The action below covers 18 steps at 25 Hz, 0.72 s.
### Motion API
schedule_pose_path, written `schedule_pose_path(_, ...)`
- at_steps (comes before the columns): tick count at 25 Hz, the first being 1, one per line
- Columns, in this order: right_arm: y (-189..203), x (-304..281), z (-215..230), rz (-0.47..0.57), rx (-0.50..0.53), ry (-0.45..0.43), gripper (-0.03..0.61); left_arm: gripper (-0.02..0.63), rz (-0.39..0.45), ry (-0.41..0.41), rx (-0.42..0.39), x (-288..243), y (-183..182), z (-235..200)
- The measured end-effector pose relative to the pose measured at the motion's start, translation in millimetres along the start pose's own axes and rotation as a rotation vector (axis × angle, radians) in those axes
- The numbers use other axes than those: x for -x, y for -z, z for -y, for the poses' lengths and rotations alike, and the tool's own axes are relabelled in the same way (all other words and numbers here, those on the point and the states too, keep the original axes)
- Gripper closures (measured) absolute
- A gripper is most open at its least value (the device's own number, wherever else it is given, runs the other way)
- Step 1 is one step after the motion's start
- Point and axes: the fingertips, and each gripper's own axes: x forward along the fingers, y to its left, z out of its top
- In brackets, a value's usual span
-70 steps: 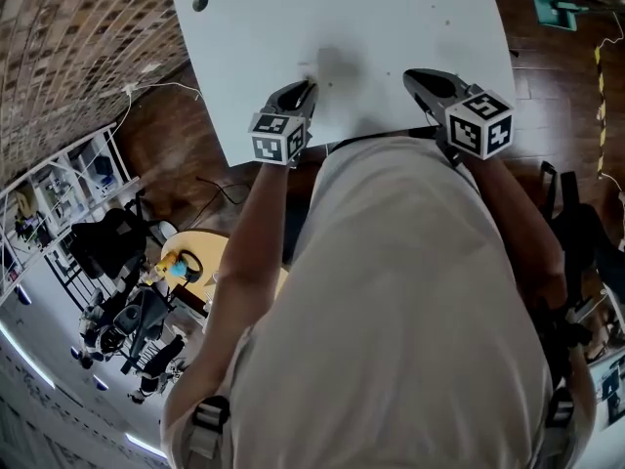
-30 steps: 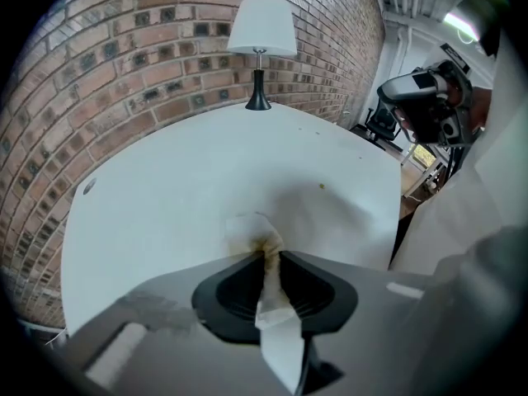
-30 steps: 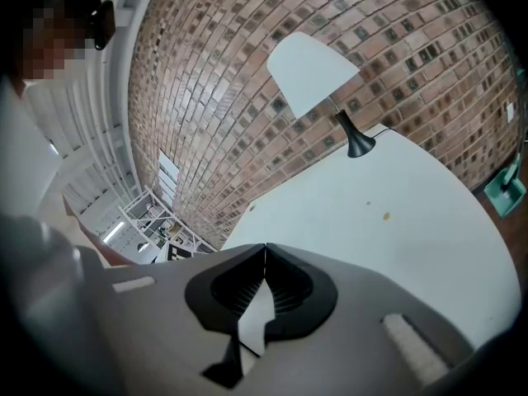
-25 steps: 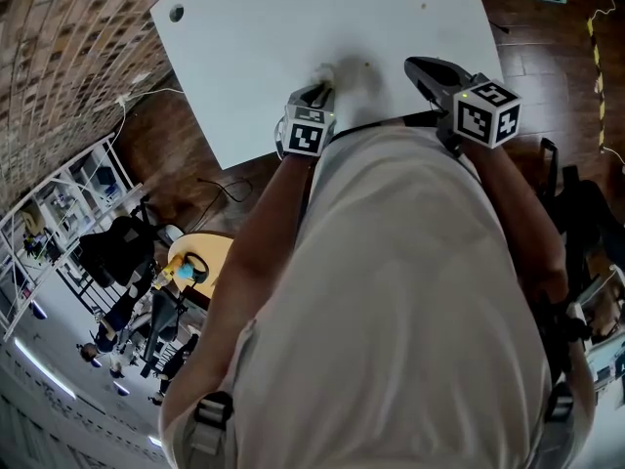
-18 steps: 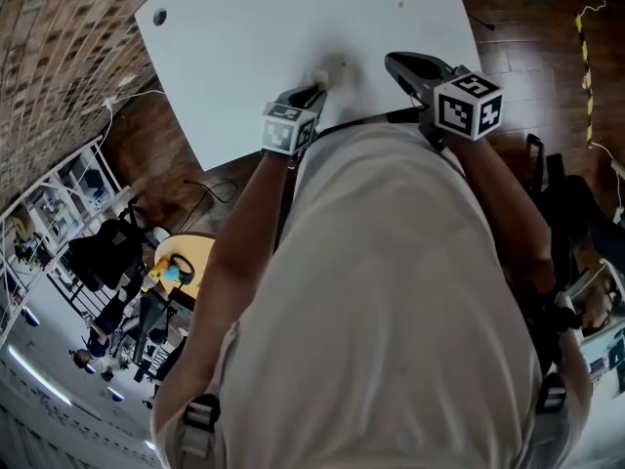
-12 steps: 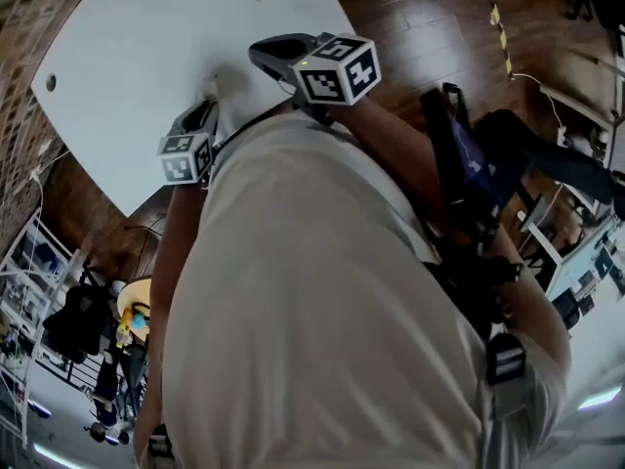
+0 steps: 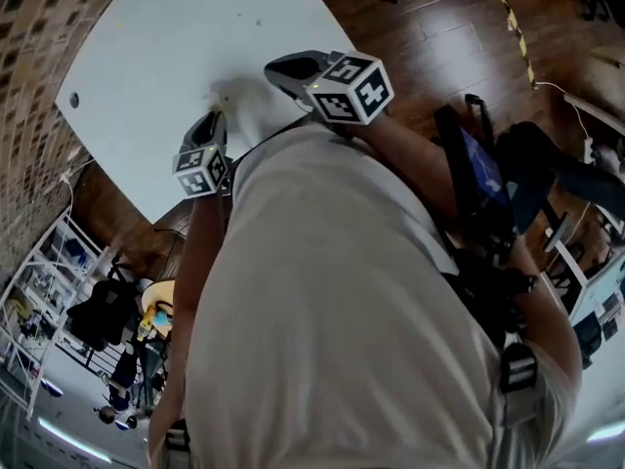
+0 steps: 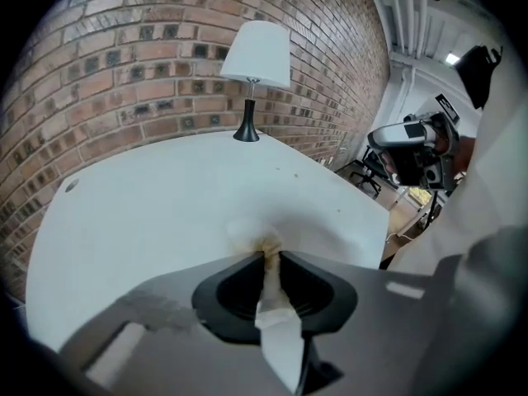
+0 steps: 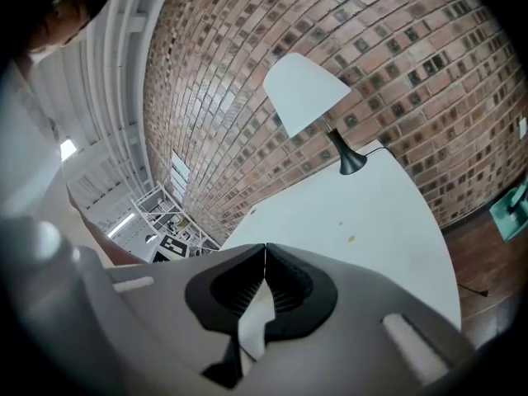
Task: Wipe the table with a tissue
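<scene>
The white table [image 7: 166, 47] fills the upper left of the head view. My left gripper [image 7: 217, 115] points down at it, near its front edge, and is shut on a white tissue [image 7: 225, 94]. In the left gripper view the tissue [image 8: 264, 239] is bunched and brown-stained at the jaw tips and rests on the table [image 8: 165, 196]; a strip of it runs back between the jaws of the left gripper [image 8: 271, 254]. My right gripper [image 7: 276, 66] hovers over the table just right of the tissue. In its own view the right gripper [image 9: 265, 248] has its tips together, nothing gripped.
A white-shaded lamp [image 8: 254, 52] on a black stem stands at the table's far edge by the brick wall [image 9: 396, 48]. A cable hole [image 7: 74, 100] is near the table's left corner. Small specks [image 9: 351, 238] lie on the top. Wooden floor [image 7: 420, 27] and chairs lie to the right.
The head view has swung and tilted. My left gripper kept its hold and slid the tissue along the table near the front edge. My right gripper shifted along above the table beside it.
</scene>
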Motion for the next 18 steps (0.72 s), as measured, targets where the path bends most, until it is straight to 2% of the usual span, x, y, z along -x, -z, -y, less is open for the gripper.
schedule_pose_path(3,-5,12,16,0.024,-0.016,0.027,0.570,0.546,-0.045,-0.056,-0.012,-8,5,-4)
schedule_pose_path(7,-9,10,27,0.029,-0.037,0.051,0.569,0.543,-0.102,-0.064,-0.036,-19,8,-12)
schedule_pose_path(13,-2,12,24,0.030,-0.058,0.057,0.569,0.541,-0.141,-0.119,-0.041,-26,14,-17)
schedule_pose_path(18,-1,19,28,0.038,-0.064,0.092,0.571,0.545,-0.155,-0.098,-0.117,-31,8,-7)
